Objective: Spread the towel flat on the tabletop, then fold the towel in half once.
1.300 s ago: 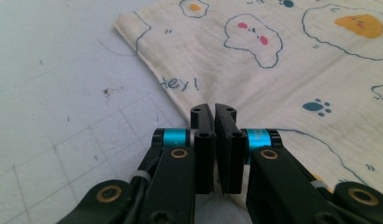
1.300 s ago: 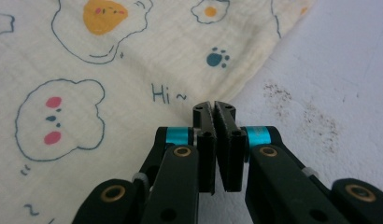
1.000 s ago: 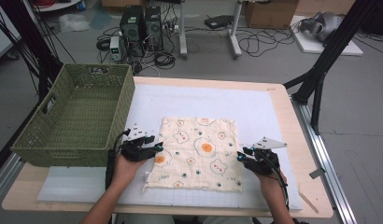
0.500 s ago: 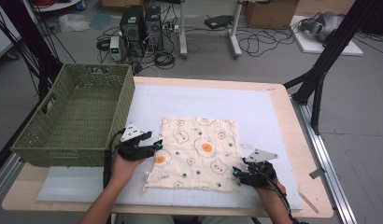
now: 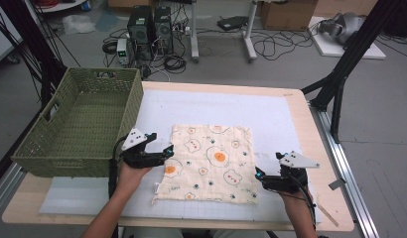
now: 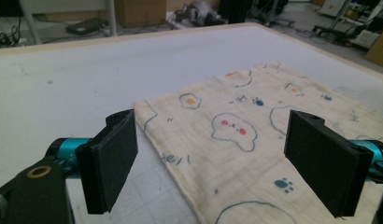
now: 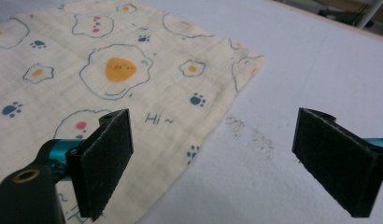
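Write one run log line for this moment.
left gripper: jaws just opened, empty | right gripper: jaws just opened, empty | printed cloth: flat on table | green basket: empty

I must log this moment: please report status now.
Left gripper and right gripper just opened, nothing held. Cloth flat on table. Basket left, not blocking.

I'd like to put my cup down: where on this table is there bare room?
Bare mat lies beyond the cloth toward the table's far edge. The green basket crowds the left; the left gripper and right gripper flank the cloth.
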The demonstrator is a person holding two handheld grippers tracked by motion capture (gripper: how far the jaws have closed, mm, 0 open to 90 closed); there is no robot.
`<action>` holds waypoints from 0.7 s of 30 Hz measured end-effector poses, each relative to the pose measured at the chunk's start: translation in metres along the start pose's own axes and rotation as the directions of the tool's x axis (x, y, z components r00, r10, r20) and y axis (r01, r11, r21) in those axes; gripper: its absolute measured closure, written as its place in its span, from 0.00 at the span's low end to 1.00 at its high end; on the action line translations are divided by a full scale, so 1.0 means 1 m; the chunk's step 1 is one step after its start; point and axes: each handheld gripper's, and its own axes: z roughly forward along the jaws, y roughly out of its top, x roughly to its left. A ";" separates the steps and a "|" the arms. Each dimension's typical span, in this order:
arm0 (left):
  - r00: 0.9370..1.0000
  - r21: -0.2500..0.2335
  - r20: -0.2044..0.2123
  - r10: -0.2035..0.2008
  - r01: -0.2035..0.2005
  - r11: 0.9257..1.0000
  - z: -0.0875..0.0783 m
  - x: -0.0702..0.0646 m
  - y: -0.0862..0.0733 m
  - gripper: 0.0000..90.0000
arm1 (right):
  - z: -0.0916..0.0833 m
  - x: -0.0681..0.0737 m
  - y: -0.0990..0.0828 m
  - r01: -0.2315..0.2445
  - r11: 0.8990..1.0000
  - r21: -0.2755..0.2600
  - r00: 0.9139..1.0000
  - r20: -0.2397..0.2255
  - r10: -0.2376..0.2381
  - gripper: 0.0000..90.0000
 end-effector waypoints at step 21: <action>1.000 0.035 0.012 -0.008 0.008 0.999 0.003 0.001 0.000 0.20 | -0.003 -0.008 0.000 -0.019 1.000 -0.019 1.000 -0.013 0.019 0.12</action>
